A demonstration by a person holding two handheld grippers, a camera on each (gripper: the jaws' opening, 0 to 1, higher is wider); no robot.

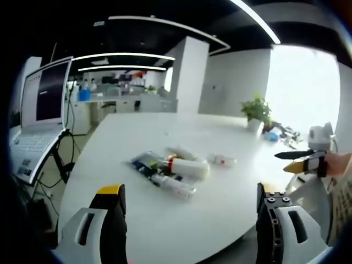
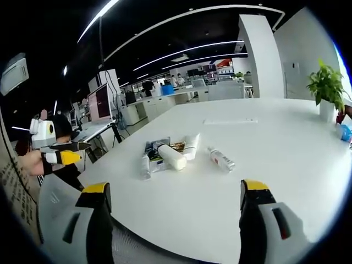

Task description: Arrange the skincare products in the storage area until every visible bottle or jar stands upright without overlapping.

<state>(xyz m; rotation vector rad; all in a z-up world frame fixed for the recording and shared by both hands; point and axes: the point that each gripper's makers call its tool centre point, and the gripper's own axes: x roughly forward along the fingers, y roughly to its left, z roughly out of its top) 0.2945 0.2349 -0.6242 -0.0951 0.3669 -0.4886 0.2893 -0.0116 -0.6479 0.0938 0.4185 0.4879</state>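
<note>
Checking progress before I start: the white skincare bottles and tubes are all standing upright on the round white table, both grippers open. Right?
Not quite. The white skincare bottles and tubes lie on their sides in a loose cluster on the round white table, as the right gripper view shows. Both grippers, left gripper and right gripper, are open.

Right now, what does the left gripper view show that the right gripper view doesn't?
Left gripper view alone: an open laptop close by on a stand, left of the table.

Right gripper view alone: distant desks with people at them.

Both: the white table, the lying skincare products, a potted plant, and each view's own open tongs, left and right.
</note>
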